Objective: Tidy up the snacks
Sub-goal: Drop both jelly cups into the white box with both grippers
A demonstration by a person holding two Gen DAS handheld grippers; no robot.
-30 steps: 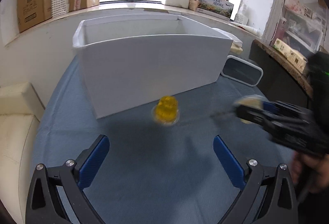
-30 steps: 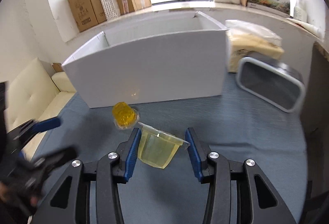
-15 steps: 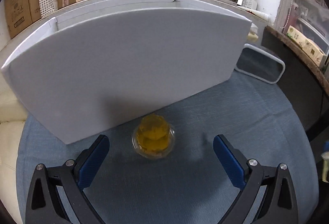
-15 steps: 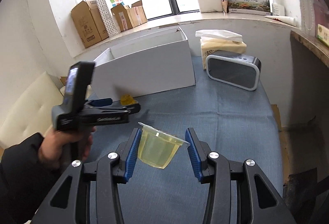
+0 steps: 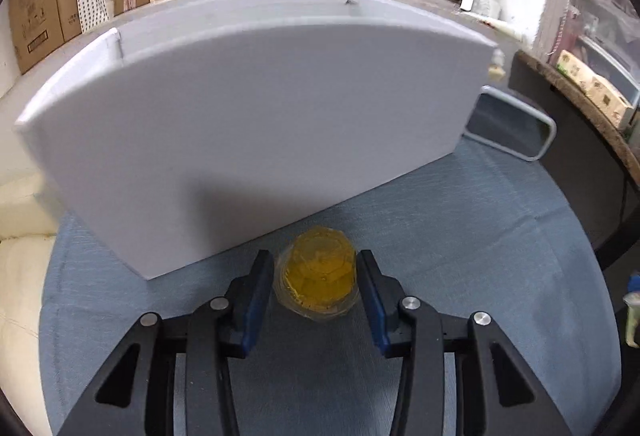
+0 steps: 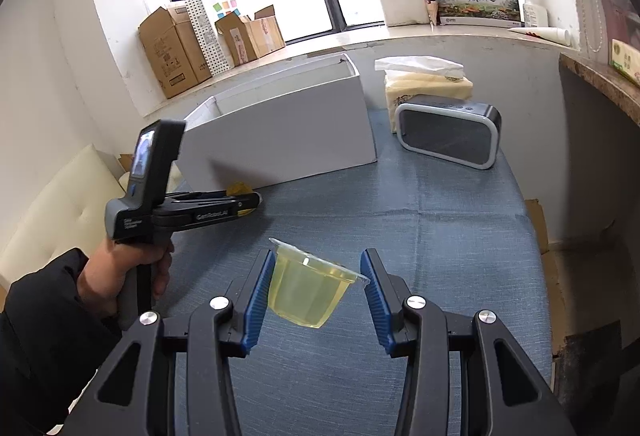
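On a blue-clothed table (image 6: 440, 236), beside a tall white open box (image 5: 260, 123).
Left gripper (image 5: 316, 278) clamps an orange jelly cup (image 5: 316, 276); right gripper (image 6: 316, 286) holds aloft a pale-yellow jelly cup (image 6: 308, 292).

On the side of your left gripper (image 6: 240, 201) you can read "GenRobot.AI". The long box (image 6: 478, 1) on the windowsill carries large Chinese characters. Print on the cardboard boxes (image 6: 172, 51) is too small to read

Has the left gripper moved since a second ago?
Yes. The left gripper has advanced toward the white box and closed around the orange jelly cup.
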